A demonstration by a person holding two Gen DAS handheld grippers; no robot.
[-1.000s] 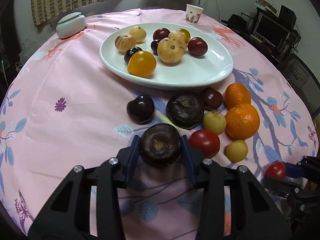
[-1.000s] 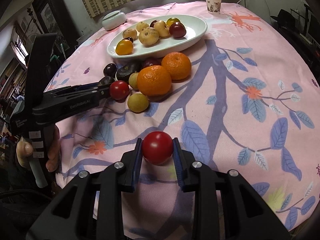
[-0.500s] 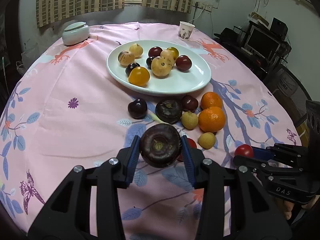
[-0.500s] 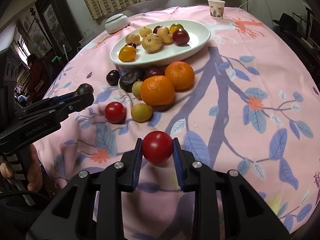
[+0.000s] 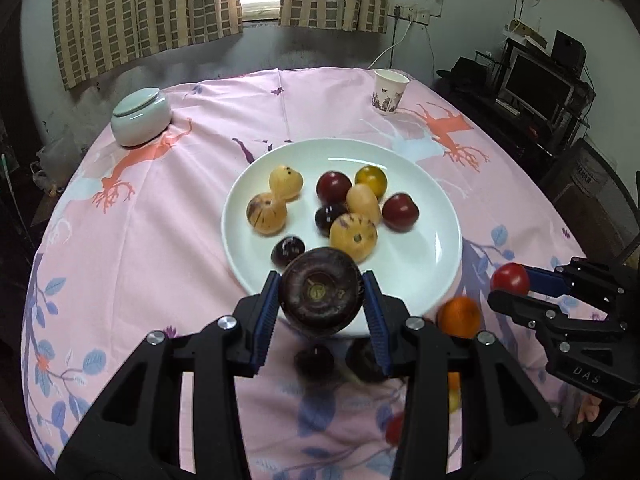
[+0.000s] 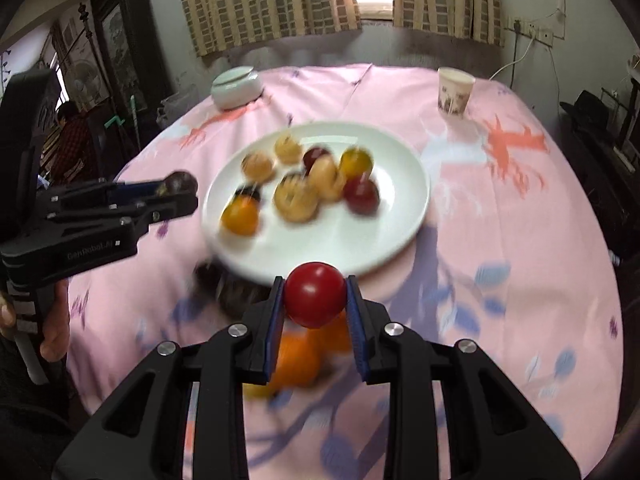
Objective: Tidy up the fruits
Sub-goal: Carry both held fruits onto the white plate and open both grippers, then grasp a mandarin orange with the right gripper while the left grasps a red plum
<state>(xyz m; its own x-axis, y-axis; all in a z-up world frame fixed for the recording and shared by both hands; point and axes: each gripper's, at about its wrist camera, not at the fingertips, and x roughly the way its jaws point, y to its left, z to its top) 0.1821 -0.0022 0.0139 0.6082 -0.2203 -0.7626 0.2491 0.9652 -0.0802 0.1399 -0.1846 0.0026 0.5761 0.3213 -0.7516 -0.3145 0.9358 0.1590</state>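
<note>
A lidded pale jar (image 5: 140, 116) and a paper cup (image 5: 390, 92) stand well apart at the worktop's (image 5: 160, 220) far side — striped curtains (image 5: 148, 12) behind, a monitor (image 5: 536, 86) at right.

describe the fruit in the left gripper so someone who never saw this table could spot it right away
Start at the big white plate in the middle of the pink tablecloth, then look at its near rim. There the left hand-held gripper is clamped on a round dark purple fruit, held above the cloth. It is larger and darker than the fruits on the plate, with a pale stem scar facing the camera.
</note>
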